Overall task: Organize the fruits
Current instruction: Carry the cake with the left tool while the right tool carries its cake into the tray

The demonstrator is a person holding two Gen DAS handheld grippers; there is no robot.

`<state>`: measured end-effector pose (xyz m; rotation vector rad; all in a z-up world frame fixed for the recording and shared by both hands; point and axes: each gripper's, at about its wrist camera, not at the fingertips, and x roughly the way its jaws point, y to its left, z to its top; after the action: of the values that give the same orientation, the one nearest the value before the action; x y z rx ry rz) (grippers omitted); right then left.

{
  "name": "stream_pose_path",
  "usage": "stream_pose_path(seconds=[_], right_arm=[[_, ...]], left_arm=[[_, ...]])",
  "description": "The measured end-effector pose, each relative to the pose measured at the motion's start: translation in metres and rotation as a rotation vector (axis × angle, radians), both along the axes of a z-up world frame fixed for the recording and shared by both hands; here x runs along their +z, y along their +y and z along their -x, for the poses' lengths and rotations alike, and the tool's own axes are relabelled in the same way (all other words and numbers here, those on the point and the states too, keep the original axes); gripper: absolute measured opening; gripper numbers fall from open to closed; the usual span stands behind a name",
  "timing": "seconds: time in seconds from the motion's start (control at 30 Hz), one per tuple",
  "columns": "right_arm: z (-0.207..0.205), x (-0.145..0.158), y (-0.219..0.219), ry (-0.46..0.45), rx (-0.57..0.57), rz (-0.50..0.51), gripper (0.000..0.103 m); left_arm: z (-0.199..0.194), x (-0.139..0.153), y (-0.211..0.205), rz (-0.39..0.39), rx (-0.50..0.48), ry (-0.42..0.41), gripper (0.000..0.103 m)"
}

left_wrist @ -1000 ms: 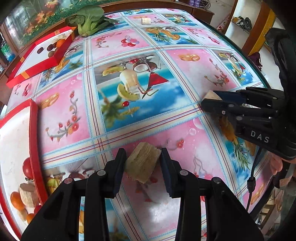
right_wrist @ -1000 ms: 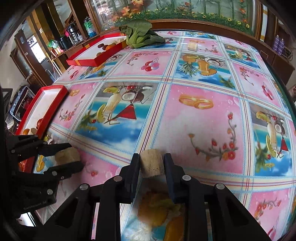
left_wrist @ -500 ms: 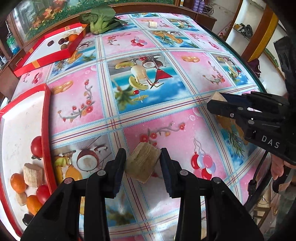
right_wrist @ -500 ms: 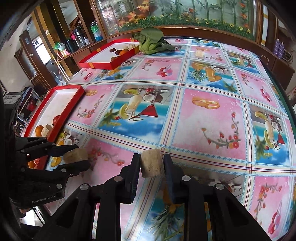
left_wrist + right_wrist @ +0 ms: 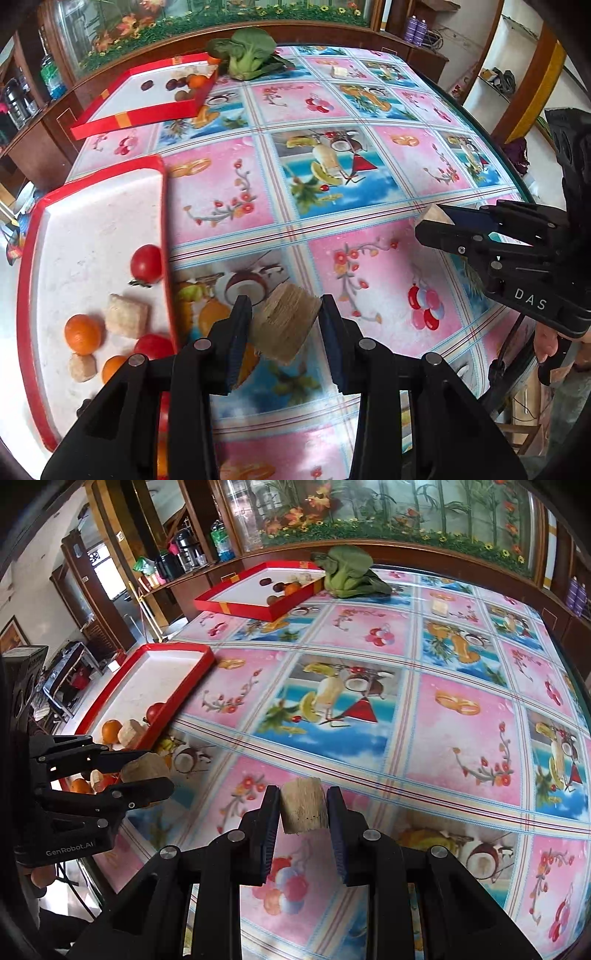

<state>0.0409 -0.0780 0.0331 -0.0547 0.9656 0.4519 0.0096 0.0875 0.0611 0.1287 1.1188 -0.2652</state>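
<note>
My left gripper (image 5: 286, 325) is shut on a tan sugarcane chunk (image 5: 284, 326) held above the table, just right of the near red tray (image 5: 164, 229). That tray holds tomatoes (image 5: 147, 258), oranges (image 5: 82, 331) and cane pieces (image 5: 127, 315). My right gripper (image 5: 303, 808) is shut on a second tan cane chunk (image 5: 303, 805) above the table's front. In the right wrist view the left gripper (image 5: 147, 775) and its chunk (image 5: 144, 768) are at the left, next to the tray (image 5: 192, 686). The right gripper (image 5: 436, 221) shows at the right of the left wrist view.
A second red tray (image 5: 147, 114) with several fruits stands at the far left, also in the right wrist view (image 5: 255, 605). A leafy green vegetable (image 5: 347, 576) lies beside it. A small pale piece (image 5: 439, 607) lies far back. The table edge (image 5: 517, 177) curves at the right.
Both grippers, each still holding its chunk, have moved left and back toward the near red tray. The tray and its fruit now show more fully in both views.
</note>
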Motion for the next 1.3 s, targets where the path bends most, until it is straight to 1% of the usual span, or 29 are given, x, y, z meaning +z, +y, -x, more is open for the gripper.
stream_pose_path(seconds=[0.3, 0.43, 0.53, 0.73, 0.87, 1.03, 1.17, 1.3], right_arm=[[0.004, 0.005, 0.029, -0.009, 0.058, -0.003, 0.026], [0.002, 0.006, 0.039, -0.005, 0.073, -0.008, 0.026], [0.0, 0.007, 0.048, -0.002, 0.086, -0.016, 0.026], [-0.005, 0.011, 0.069, 0.001, 0.117, -0.035, 0.026], [-0.011, 0.013, 0.085, 0.004, 0.139, -0.057, 0.026], [-0.02, 0.017, 0.11, 0.014, 0.178, -0.086, 0.026], [-0.031, 0.013, 0.133, 0.045, 0.214, -0.115, 0.026], [-0.052, 0.005, 0.159, 0.091, 0.229, -0.146, 0.026]], left_arm=[[0.006, 0.005, 0.023, -0.009, 0.038, -0.014, 0.035], [0.007, 0.008, 0.036, 0.006, 0.054, -0.012, 0.035], [0.006, 0.015, 0.054, 0.031, 0.078, -0.011, 0.035], [0.003, 0.028, 0.1, 0.035, 0.146, -0.021, 0.035], [-0.004, 0.025, 0.132, 0.029, 0.191, 0.001, 0.035], [-0.012, 0.02, 0.162, 0.056, 0.25, 0.018, 0.035], [-0.019, 0.015, 0.174, 0.077, 0.273, 0.025, 0.035], [-0.032, 0.007, 0.174, 0.096, 0.279, 0.035, 0.035]])
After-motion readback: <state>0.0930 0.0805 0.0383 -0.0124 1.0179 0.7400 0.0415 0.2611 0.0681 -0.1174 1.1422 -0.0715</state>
